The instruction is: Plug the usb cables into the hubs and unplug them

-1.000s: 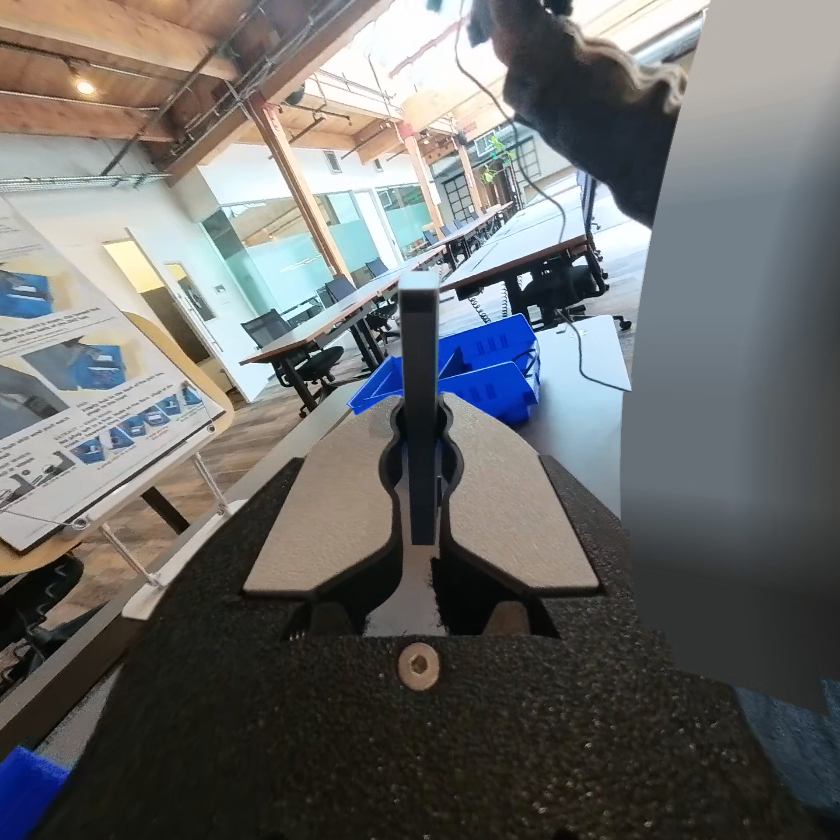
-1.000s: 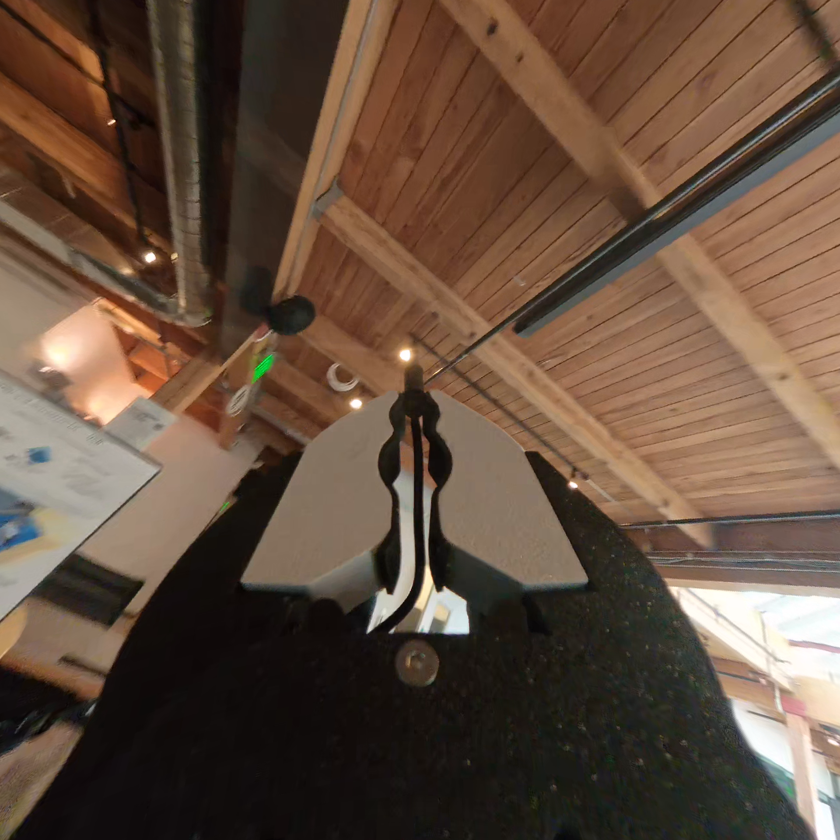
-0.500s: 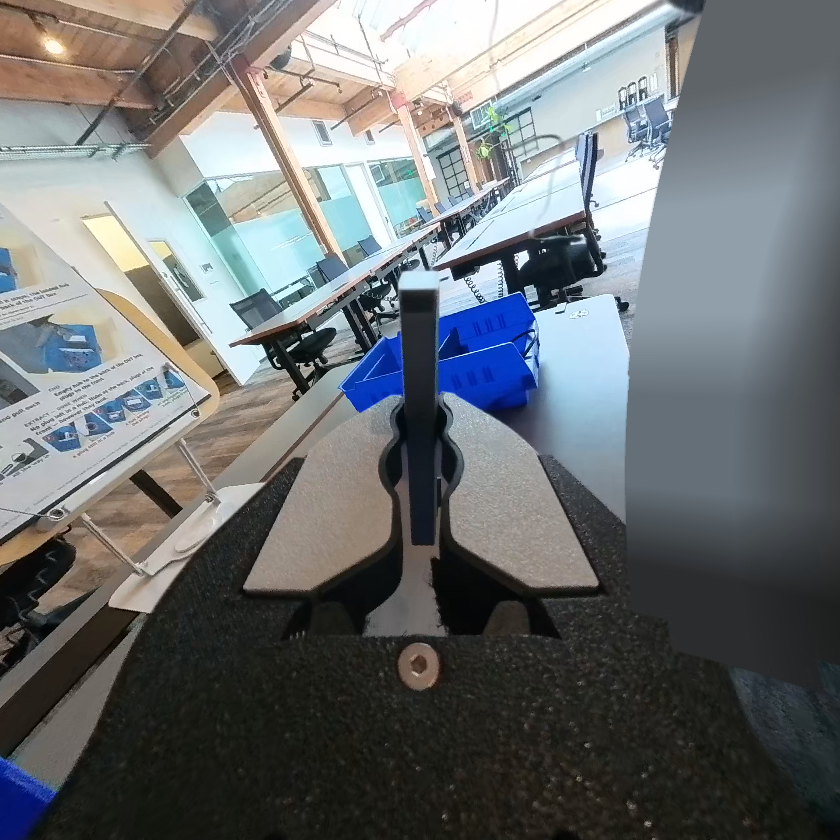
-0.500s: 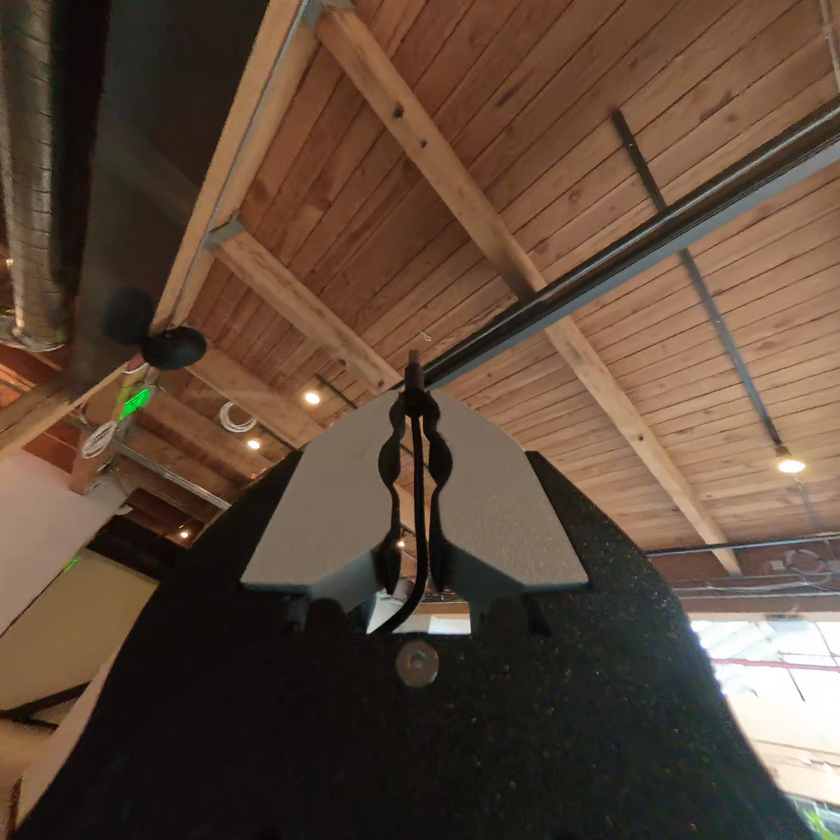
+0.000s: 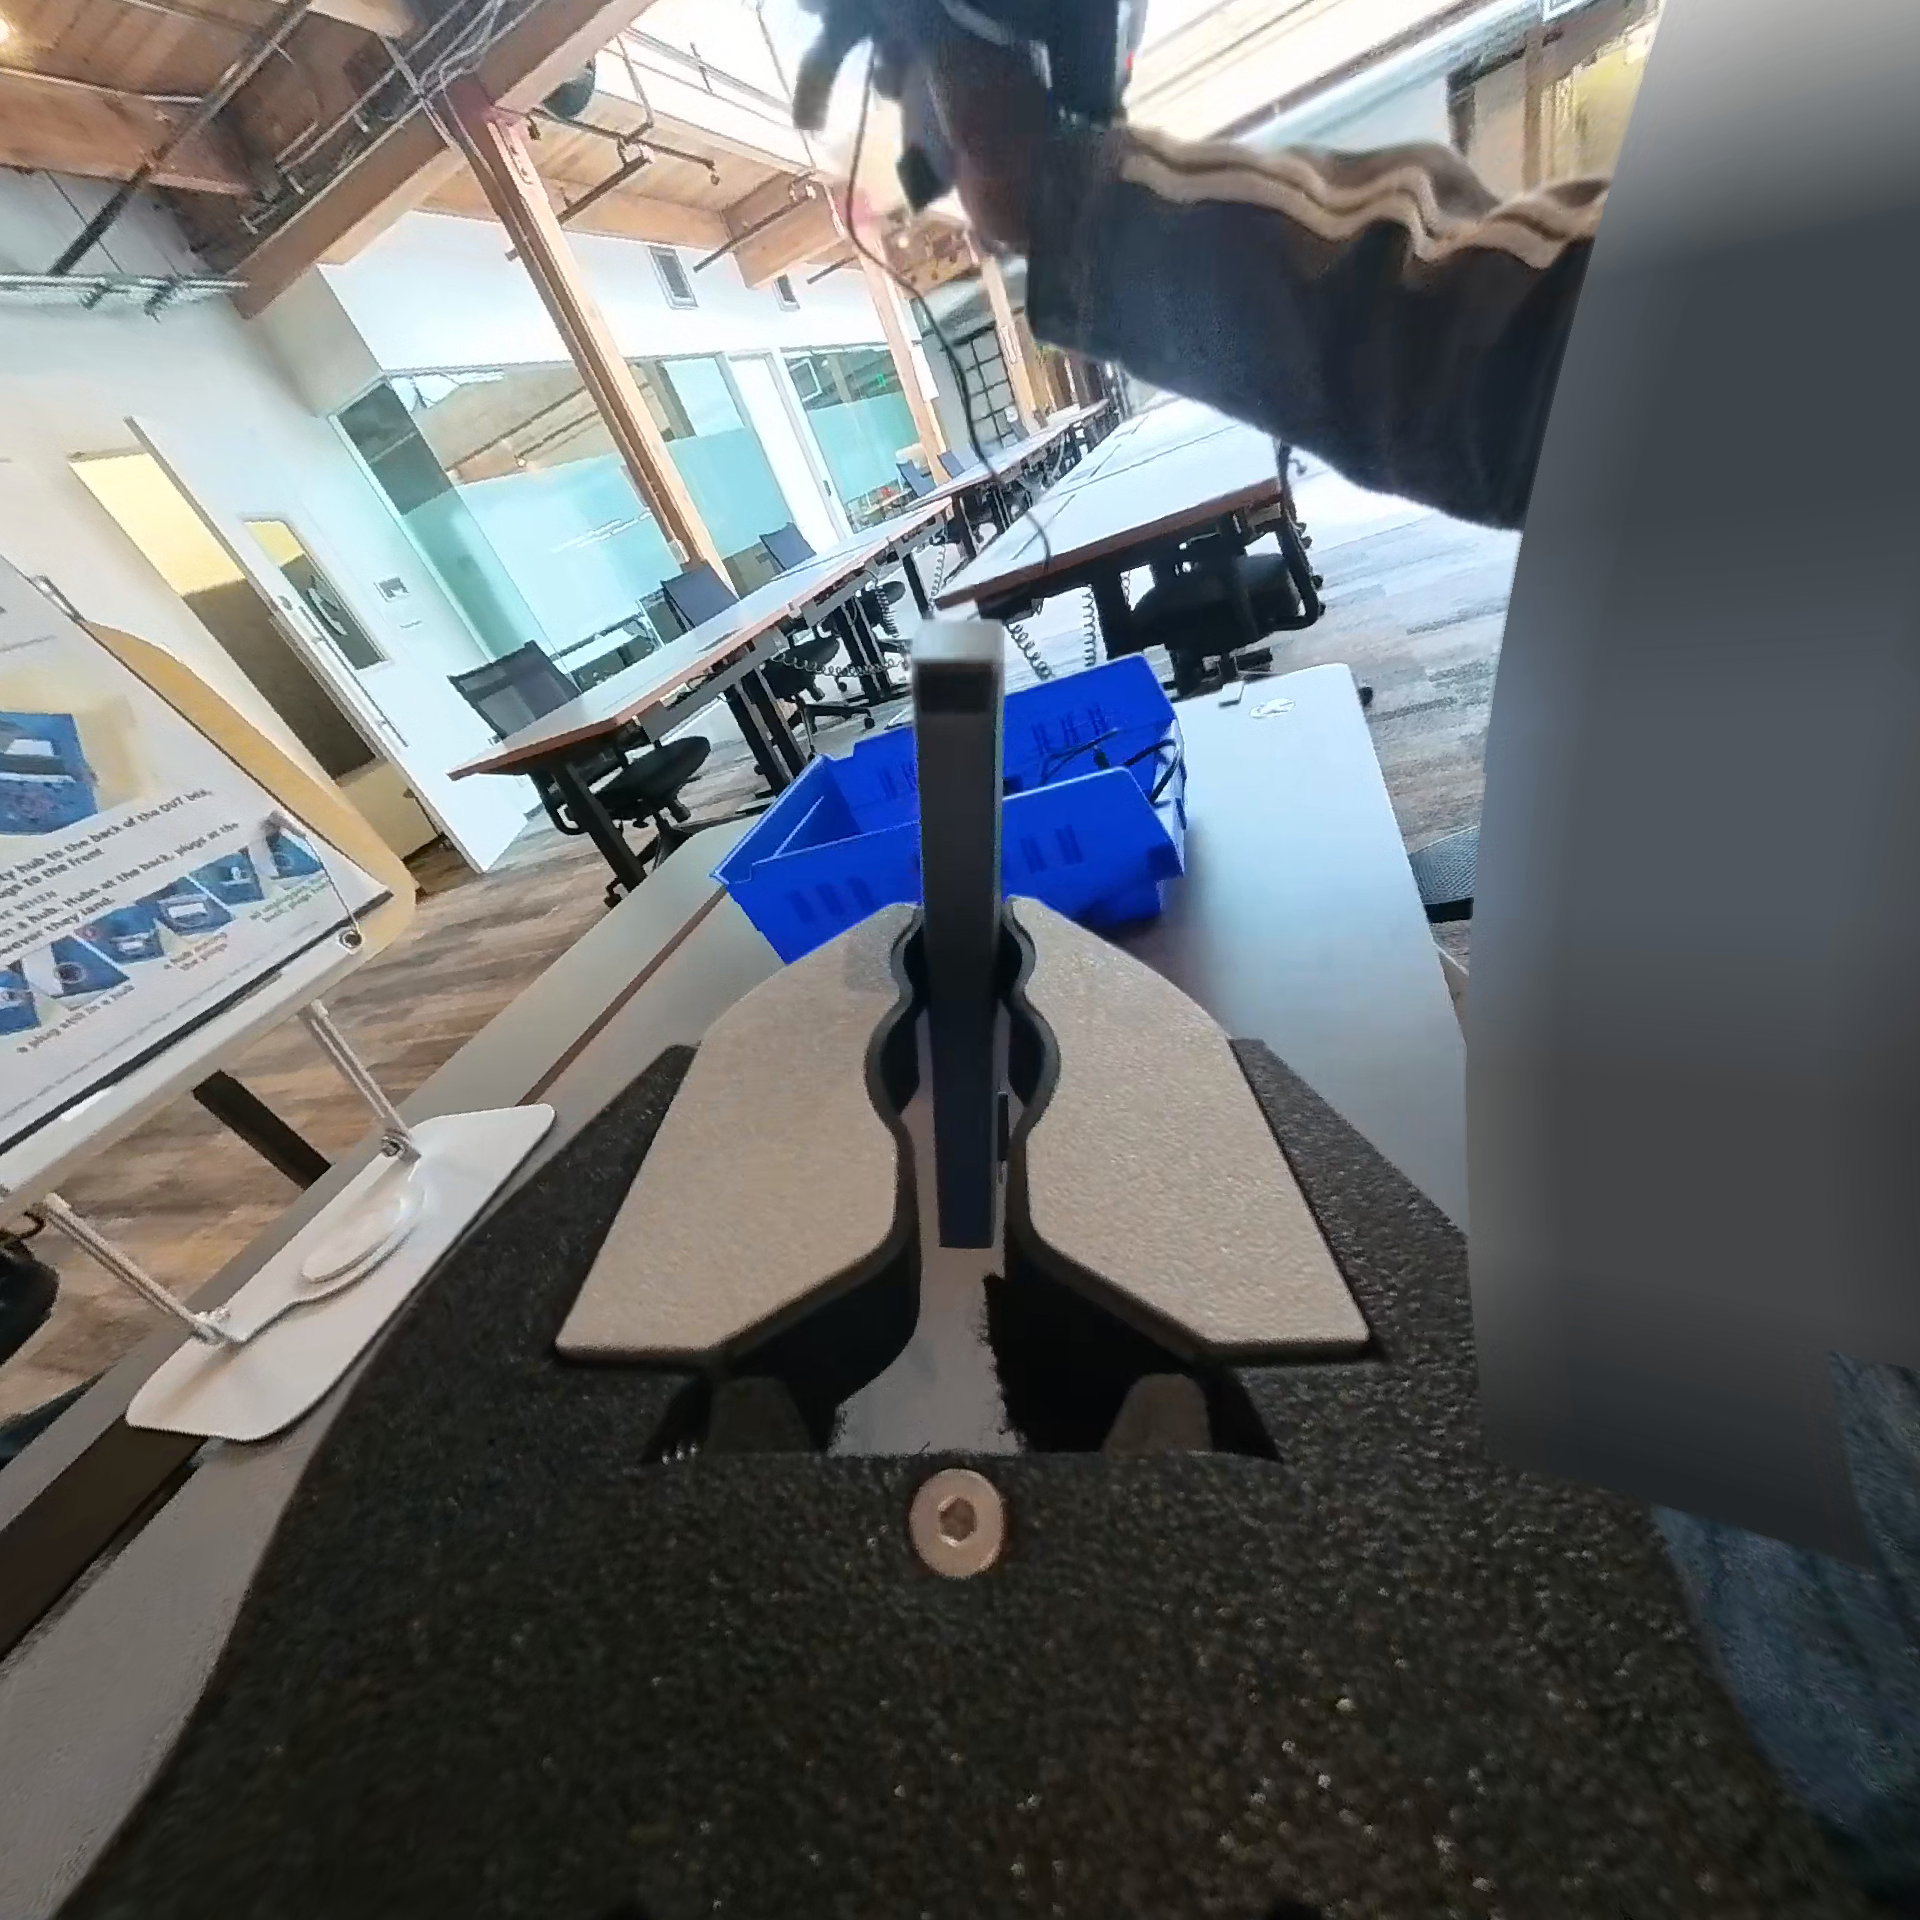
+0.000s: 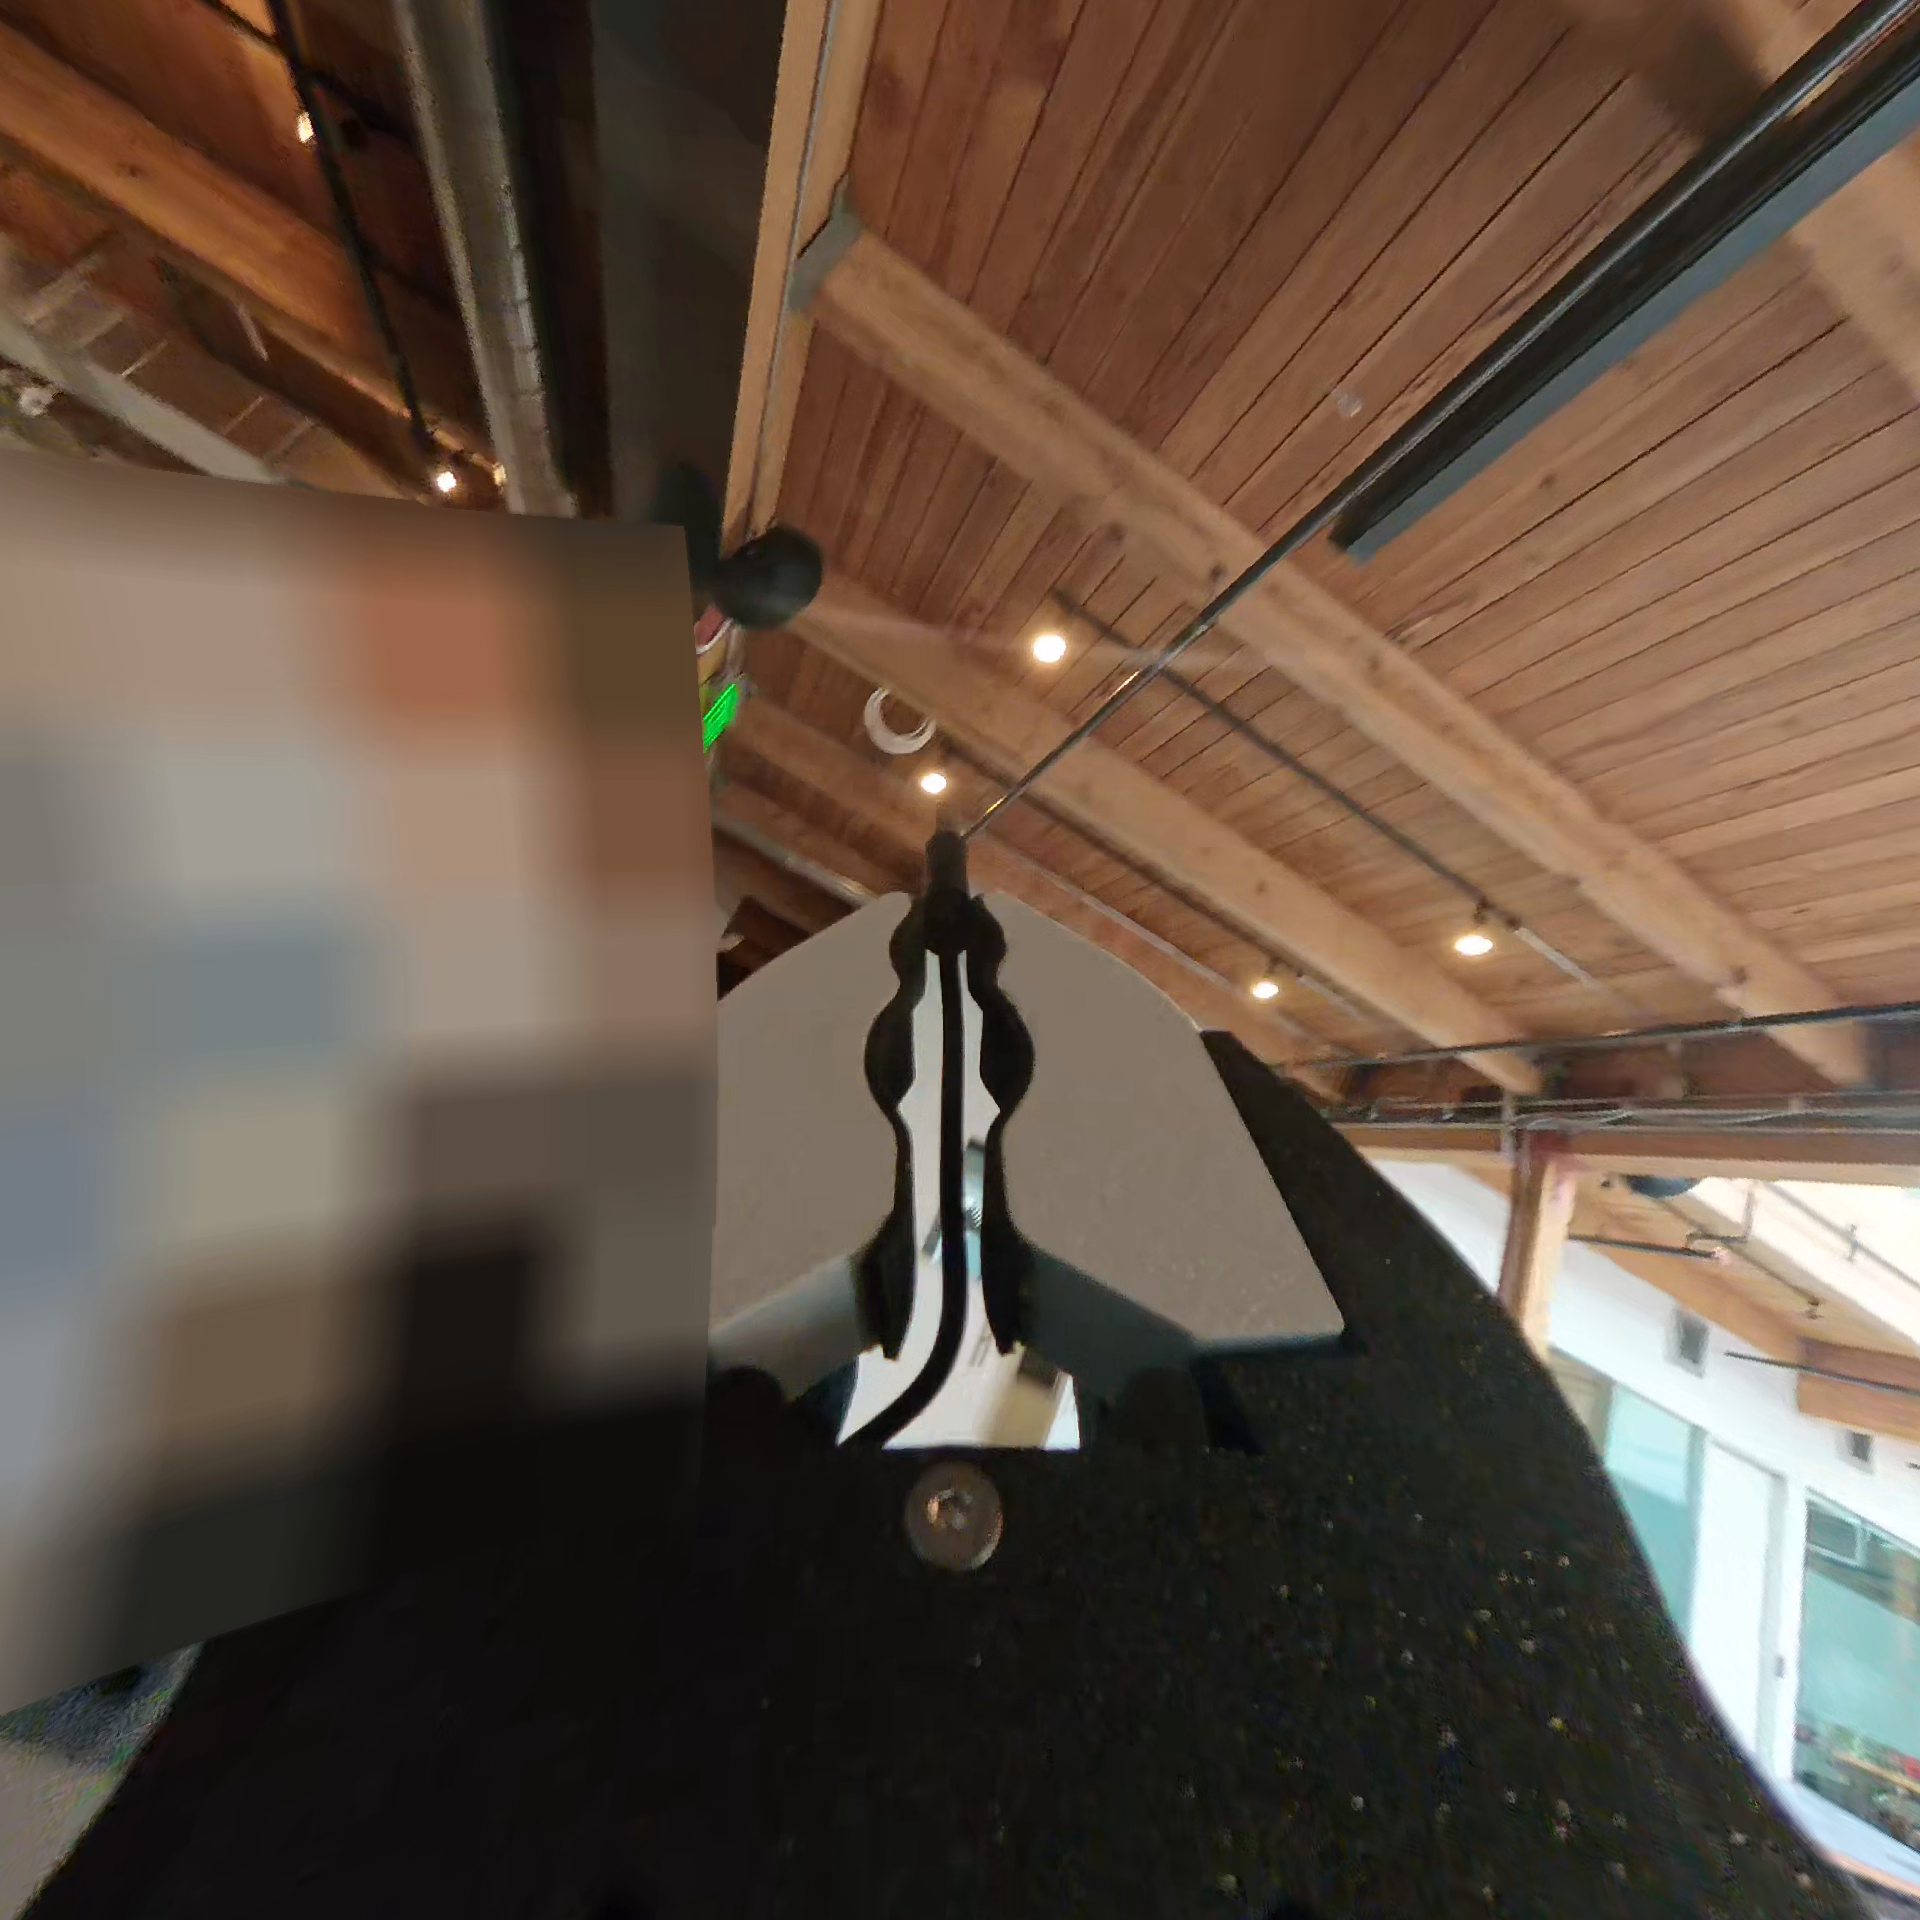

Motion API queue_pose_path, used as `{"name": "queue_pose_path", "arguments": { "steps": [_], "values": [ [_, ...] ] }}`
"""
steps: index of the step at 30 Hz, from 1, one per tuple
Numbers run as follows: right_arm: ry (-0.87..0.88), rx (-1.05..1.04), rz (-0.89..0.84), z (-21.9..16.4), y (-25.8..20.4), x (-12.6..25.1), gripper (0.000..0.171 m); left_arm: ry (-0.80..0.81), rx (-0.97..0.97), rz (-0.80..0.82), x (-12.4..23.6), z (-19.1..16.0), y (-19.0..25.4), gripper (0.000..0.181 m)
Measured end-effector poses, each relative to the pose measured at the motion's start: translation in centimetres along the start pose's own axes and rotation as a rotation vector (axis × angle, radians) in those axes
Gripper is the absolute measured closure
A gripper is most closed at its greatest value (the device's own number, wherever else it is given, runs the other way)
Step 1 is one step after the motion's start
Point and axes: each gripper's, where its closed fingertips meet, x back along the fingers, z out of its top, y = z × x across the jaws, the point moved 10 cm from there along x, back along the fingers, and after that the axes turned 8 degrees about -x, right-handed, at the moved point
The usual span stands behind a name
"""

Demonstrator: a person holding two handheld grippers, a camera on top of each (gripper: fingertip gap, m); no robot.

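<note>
My left gripper (image 5: pixel 958 935) is shut on a slim dark grey USB hub (image 5: pixel 958 831) that stands upright between its jaws and rises past their tips, above the grey table (image 5: pixel 1309 831). My right gripper (image 6: pixel 945 914) is shut on a thin black USB cable (image 6: pixel 951 1164); the cable's plug end pokes out past the tips, and the gripper points up at the wooden ceiling. In the left wrist view a sleeved arm (image 5: pixel 1299 312) holds the right gripper high at the top, and its black cable (image 5: pixel 956 395) hangs down from it.
Two blue plastic bins (image 5: pixel 1049 821) sit on the table behind the hub, with black cables in the far one. An instruction board on a metal stand (image 5: pixel 156 914) stands at the left. Rows of desks and office chairs (image 5: pixel 644 769) fill the room beyond. My hands' fingertips stand some 50 cm from each other.
The sleeved arm with the right gripper and its hanging cable, out of the left wrist view half a second ago, is back at the top. The right wrist view has swung across the ceiling.
</note>
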Motion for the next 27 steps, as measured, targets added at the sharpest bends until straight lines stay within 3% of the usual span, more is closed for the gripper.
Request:
{"name": "queue_pose_path", "arguments": {
  "steps": [3,8,16,18,21,25,27],
  "values": [
    [-0.077,-0.018,0.112,-2.9,-1.6,2.8,0.165,-0.013,0.007,-0.011,-0.2,-0.5,0.0,0.169],
    [-0.257,-0.016,0.446,-6.8,-4.2,8.8,0.165,-0.013,0.01,-0.015,-0.3,-0.7,0.0,0.169],
    [-0.927,-0.136,0.759,-14.6,-6.6,16.4,0.162,-0.027,0.004,-0.033,-0.9,-0.7,0.3,0.169],
    [-1.046,-0.25,0.813,-15.6,-6.9,17.2,0.151,-0.032,0.004,-0.036,-1.0,-0.8,0.4,0.169],
    [-1.247,-0.367,0.881,-16.3,-7.0,17.7,0.121,-0.033,0.009,-0.035,-1.0,-0.9,0.3,0.169],
    [-1.374,-0.268,0.828,-16.5,-7.0,17.8,0.083,-0.021,0.021,-0.018,-0.7,-1.0,0.1,0.169],
    [-1.355,-0.198,0.722,-15.7,-6.9,17.2,0.08,-0.012,0.024,-0.013,-0.4,-1.0,0.0,0.169]
  ]
}}
